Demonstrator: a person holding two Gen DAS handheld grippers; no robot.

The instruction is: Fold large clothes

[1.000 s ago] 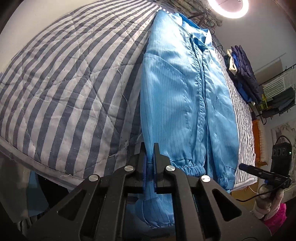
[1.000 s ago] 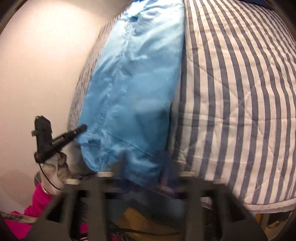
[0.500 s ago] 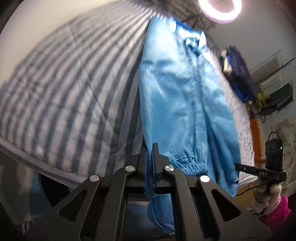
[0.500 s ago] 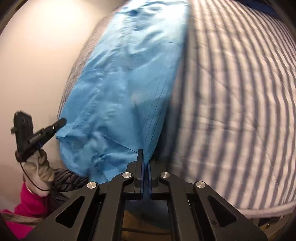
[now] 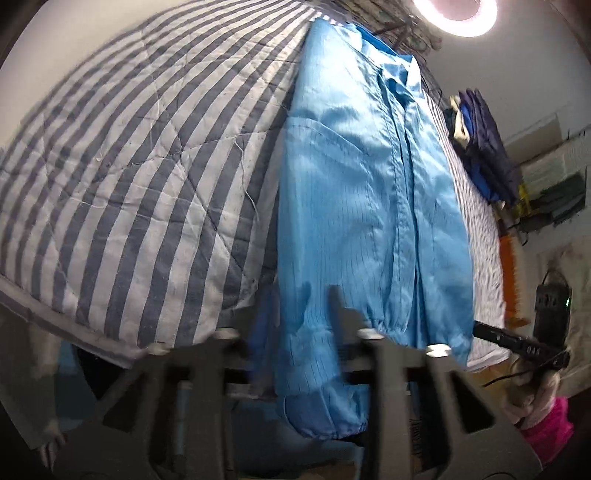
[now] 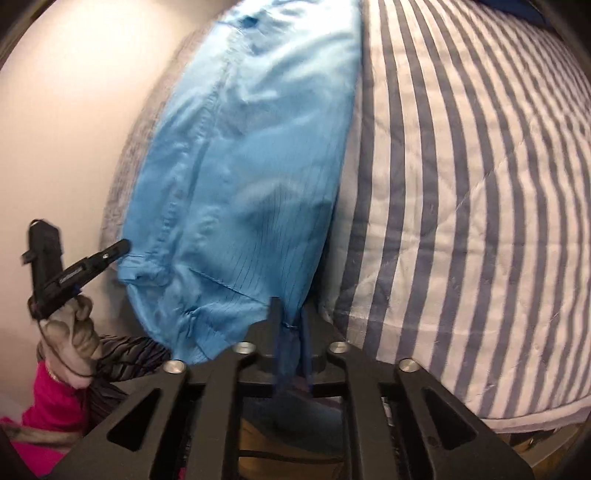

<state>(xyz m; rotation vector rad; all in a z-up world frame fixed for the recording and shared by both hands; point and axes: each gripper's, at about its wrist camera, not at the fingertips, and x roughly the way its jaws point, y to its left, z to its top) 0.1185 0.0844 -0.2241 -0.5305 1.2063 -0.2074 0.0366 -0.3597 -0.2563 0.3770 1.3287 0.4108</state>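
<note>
Garment: the long light-blue pinstriped work coat [image 5: 369,206] lies along the grey-and-white striped quilted bed cover [image 5: 129,177], collar at the far end, its lower hem hanging over the near edge of the bed.

Left gripper [image 5: 303,332]: this view is blurred by motion. My two fingers look spread, with the hanging blue cloth between or in front of them. I cannot tell if they pinch it.

Right gripper [image 6: 290,332]: my fingers are closed on the hem corner of the coat; a dark fold of blue cloth is squeezed between them.

Done: the coat looks already narrowed lengthwise, one elastic cuff [image 5: 384,325] lying on top near the hem. I judge the side folds as finished.

Left: the coat is at its full length. I think the hem end must be carried up toward the collar, then the fold pressed flat.

Other things: a pile of dark blue clothes [image 5: 484,147] is at the far side of the bed; a ring lamp [image 5: 456,16] shines above.

Writing: some small white marks are on the other tool's black finger, too small to read. I see no brand.
</note>
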